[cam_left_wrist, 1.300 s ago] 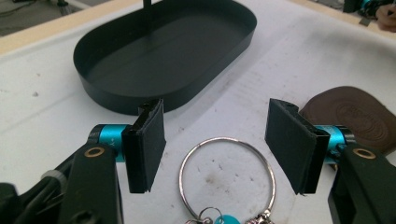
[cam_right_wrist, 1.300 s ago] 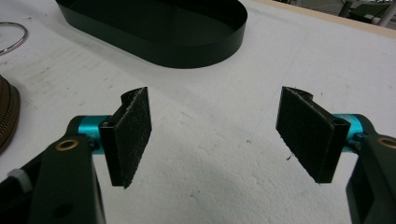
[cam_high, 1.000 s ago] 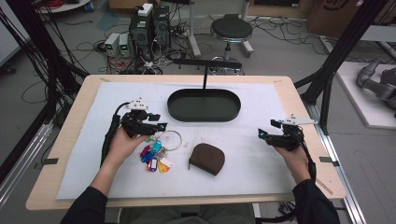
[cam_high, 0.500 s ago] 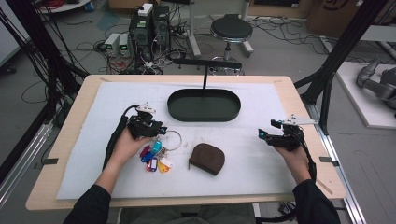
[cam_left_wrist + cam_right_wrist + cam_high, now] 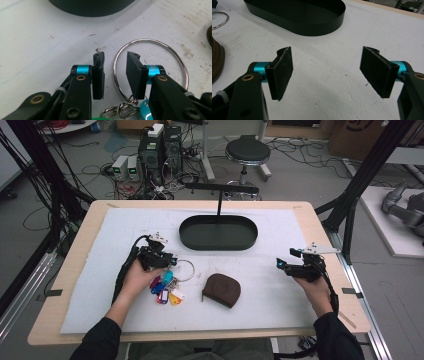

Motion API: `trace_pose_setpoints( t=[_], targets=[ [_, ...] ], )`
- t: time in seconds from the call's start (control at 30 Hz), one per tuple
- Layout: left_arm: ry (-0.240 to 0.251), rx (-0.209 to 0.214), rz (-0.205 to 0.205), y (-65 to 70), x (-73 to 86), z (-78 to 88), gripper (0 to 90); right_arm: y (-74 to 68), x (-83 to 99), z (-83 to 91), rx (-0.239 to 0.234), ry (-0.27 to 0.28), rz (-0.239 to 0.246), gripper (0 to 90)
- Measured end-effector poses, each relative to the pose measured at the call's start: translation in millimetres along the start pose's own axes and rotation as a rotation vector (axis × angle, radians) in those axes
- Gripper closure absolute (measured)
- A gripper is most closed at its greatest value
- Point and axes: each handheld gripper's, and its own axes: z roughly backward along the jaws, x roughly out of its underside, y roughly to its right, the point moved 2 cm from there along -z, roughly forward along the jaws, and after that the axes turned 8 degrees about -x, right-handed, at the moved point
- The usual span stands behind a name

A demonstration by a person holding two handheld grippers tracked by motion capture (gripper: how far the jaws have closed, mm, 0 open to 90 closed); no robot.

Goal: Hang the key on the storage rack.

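A bunch of keys with coloured tags [image 5: 165,290] lies on the white mat, joined to a large metal ring [image 5: 186,268]. My left gripper [image 5: 167,261] is low over that ring [image 5: 147,39]. Its jaws have just been closing and straddle the ring's left side. The thin wire runs between the pads [image 5: 98,75] with a gap on both sides, so nothing is pinched. The left gripper [image 5: 115,57] counts as open. Near the mat's right edge, my right gripper [image 5: 281,265] rests wide open [image 5: 327,62] with bare mat between its pads.
A brown zip pouch [image 5: 221,290] lies right of the keys, and its edge shows in the right gripper view [image 5: 217,62]. A black oval tray [image 5: 218,245] sits at the back centre, with a T-shaped stand [image 5: 220,187] behind it. The tray [image 5: 299,25] is ahead of the right gripper.
The left gripper has sunk and shifted toward the key ring, and its jaws have narrowed around the ring's edge. The right hand and gripper have kept still.
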Motion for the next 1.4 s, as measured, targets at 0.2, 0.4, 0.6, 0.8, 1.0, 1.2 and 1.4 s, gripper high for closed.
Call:
trace_pose_setpoints(
  t=[0.2, 0.4, 0.6, 0.8, 1.0, 1.2, 1.4],
  targets=[
    [-0.027, -0.004, -0.023, 3.5, 1.7, -6.7, 70.3, -0.1, 0.0, -0.5, -0.001, -0.001, 0.005, 27.3],
    [-0.005, -0.036, -0.034, 4.9, 5.2, -7.0, 78.5, -0.1, 0.0, 0.2, 0.001, -0.002, 0.001, 27.3],
    [-0.004, -0.055, -0.08, 10.6, 5.2, -6.6, 82.9, -0.2, 0.1, -0.7, 0.0, -0.006, 0.002, 27.3],
    [-0.003, -0.052, -0.087, 10.7, 4.9, -6.1, 85.9, 0.1, -0.2, -0.1, -0.003, 0.002, 0.003, 27.3],
    [0.042, -0.025, -0.069, 8.8, 3.0, -0.1, 86.0, -0.1, -0.3, 0.5, -0.003, 0.003, 0.001, 27.3],
    [0.135, 0.009, -0.077, 11.8, -2.6, 19.2, 86.0, -0.1, -0.6, 0.6, -0.002, 0.008, 0.004, 27.3],
    [0.201, 0.035, -0.136, 25.7, -6.9, 38.9, 85.9, -1.1, -0.8, -0.2, -0.003, 0.007, 0.012, 27.3]
  ],
)
